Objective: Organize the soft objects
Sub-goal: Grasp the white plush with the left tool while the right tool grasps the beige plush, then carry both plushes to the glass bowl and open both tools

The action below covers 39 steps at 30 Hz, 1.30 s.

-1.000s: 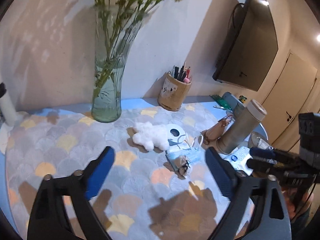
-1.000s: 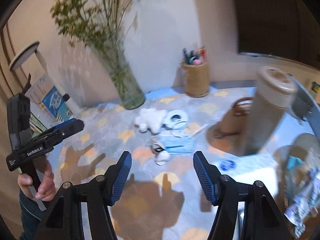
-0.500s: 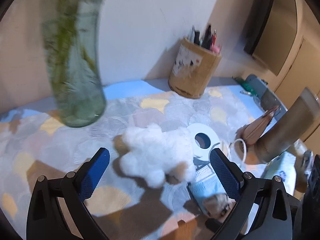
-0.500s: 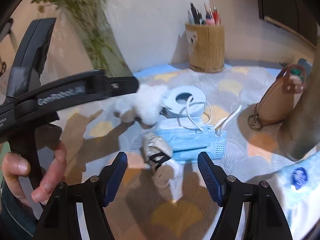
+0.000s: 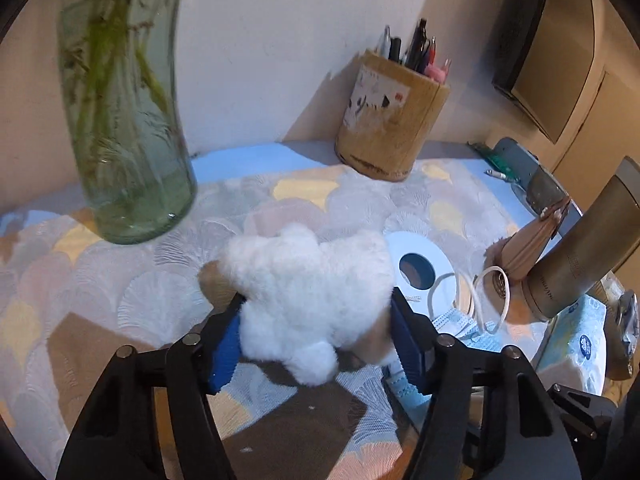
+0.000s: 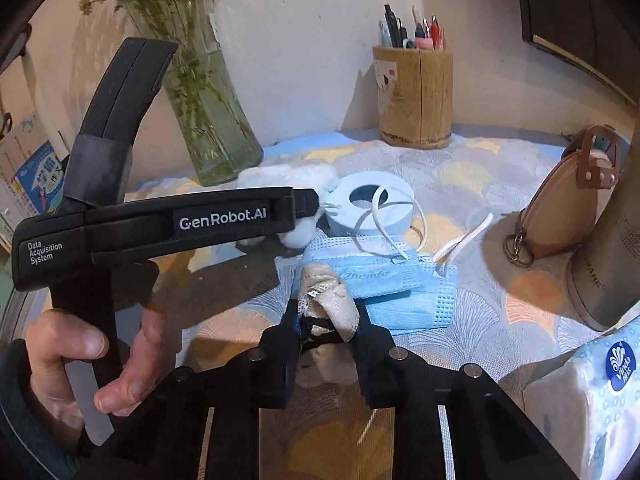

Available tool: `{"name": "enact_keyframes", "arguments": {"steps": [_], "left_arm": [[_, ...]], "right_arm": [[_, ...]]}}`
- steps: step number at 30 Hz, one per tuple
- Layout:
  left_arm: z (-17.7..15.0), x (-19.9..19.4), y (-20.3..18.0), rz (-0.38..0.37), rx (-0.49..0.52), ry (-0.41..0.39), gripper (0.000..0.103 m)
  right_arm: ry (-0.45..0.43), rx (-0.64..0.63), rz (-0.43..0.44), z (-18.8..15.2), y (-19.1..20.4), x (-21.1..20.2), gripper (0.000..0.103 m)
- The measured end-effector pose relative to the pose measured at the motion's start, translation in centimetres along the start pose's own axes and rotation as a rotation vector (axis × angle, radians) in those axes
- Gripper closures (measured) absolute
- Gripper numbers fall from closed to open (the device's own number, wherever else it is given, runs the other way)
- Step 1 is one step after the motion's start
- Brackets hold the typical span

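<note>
A white plush toy point(image 5: 308, 296) lies on the patterned tablecloth point(image 5: 120, 300). My left gripper point(image 5: 316, 332) is closing on it, and both blue pads touch its sides. In the right wrist view a small beige cloth bundle with a black band point(image 6: 330, 300) sits between the fingers of my right gripper point(image 6: 326, 320), whose jaws are closing and pinch it. Blue face masks point(image 6: 384, 280) lie just behind the bundle, their white ear loops over a pale blue ring point(image 6: 372, 204). A hand point(image 6: 120, 360) holds the left tool's black handle point(image 6: 160, 224).
A glass vase with green stems point(image 5: 128, 140) stands at the back left, and a wooden pen holder point(image 5: 392, 120) by the wall. On the right are a tan pouch point(image 6: 568, 208), a metal flask point(image 6: 612, 240) and a tissue pack point(image 6: 592, 400).
Both grippers came down and forward onto the cloth. The left jaws narrowed from wide open onto the plush toy, and the right jaws narrowed onto the beige bundle.
</note>
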<state>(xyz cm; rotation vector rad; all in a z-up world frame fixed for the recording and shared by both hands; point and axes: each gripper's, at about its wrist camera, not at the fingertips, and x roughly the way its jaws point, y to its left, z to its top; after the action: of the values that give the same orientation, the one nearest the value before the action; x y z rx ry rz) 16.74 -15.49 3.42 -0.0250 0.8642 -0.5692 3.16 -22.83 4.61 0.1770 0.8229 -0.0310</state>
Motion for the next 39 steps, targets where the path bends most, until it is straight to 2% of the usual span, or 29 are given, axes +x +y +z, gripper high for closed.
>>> {"name": "enact_keyframes", "arguments": {"steps": [4,7,11,15,21,23,26,29,31,39], "left_arm": [[-0.5,-2.3,0.2,0.003,-0.016,-0.022,0.040],[-1.3,-5.3,0.4,0.004,-0.012,-0.031,0.040],[-4.2,-9.3,0.2,0.028,-0.014,-0.036,0.040],[-8.7,-12.0,-0.1,0.074,-0.030,-0.011,0.040],[-14.8,-12.9,0.2,0.145,-0.054,0.040,0.040],[-15.5,-13.3,0.5,0.134,-0.068,0.017,0.040],[-15.7,-14.0,0.3,0.163,-0.052,-0.042,0.040],[-15.7,-14.0,0.0,0.172,-0.029,-0.054,0.040],[-15.7,-13.9,-0.4,0.175,-0.006,-0.052,0.040],[-15.7,-13.7,-0.7,0.203,0.010,-0.051,0.040]], "right_arm": [[-0.060,0.047,0.117,0.0,-1.1,-1.9,0.080],[-0.062,0.119,0.206,-0.7,-2.0,-3.5,0.080],[-0.057,0.107,0.240,-1.8,-1.1,-5.6,0.080],[-0.031,0.085,0.272,-3.6,0.3,-6.8,0.080],[0.092,0.026,0.262,-6.8,2.3,-6.0,0.080],[0.117,0.026,0.263,-7.6,2.7,-5.6,0.080],[0.133,0.012,0.242,-7.7,3.1,-5.1,0.077],[0.140,0.022,0.264,-7.8,2.9,-4.8,0.060],[0.131,0.020,0.274,-8.0,2.8,-5.1,0.054],[0.107,-0.033,0.161,-8.2,3.9,-5.3,0.054]]}}
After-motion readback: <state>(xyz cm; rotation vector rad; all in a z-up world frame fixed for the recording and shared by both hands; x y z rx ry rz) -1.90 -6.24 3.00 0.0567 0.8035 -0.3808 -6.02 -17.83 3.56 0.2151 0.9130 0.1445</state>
